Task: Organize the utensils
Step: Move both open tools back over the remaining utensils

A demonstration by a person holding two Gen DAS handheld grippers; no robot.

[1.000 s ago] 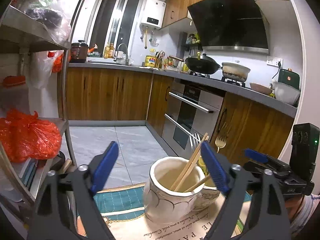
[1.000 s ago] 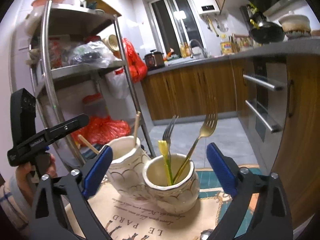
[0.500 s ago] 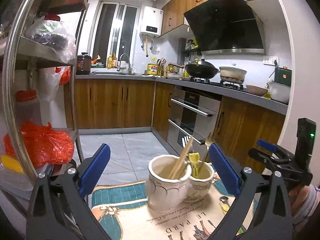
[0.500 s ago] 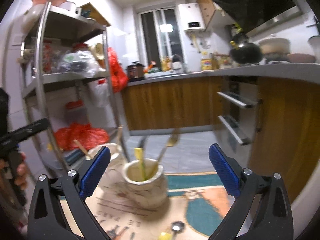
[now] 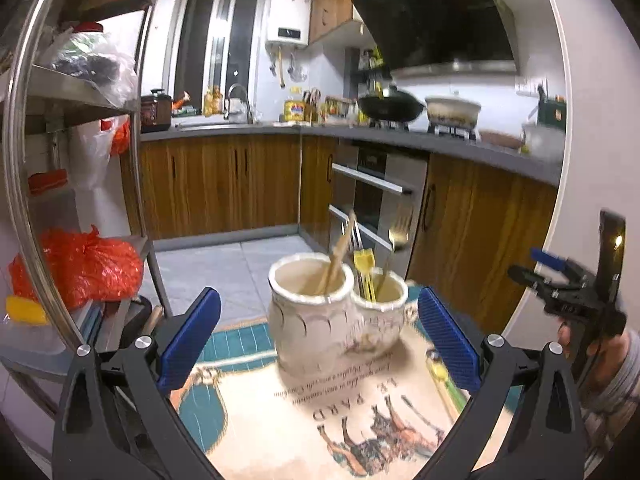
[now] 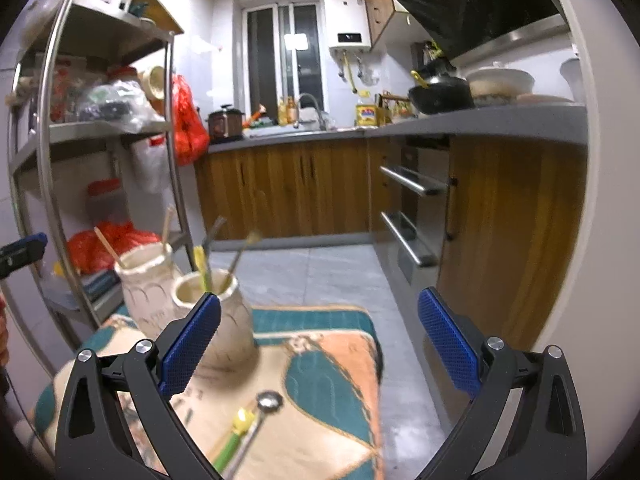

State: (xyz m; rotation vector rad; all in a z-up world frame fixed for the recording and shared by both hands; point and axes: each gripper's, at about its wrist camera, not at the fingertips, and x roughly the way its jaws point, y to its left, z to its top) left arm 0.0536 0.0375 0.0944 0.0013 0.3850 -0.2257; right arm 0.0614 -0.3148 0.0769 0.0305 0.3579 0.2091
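Utensils (image 6: 248, 428) lie on the mat (image 6: 332, 384); right gripper (image 6: 318, 342) and left gripper (image 5: 318, 334) both released, empty. Risk: a careless reach topples the adjacent cups (image 5: 312, 320).

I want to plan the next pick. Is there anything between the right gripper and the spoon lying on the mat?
Nothing visible. The right gripper hangs open above the mat, and the spoon lies bare below its jaws beside a yellow-green utensil. The two jars stand farther back, to the left.
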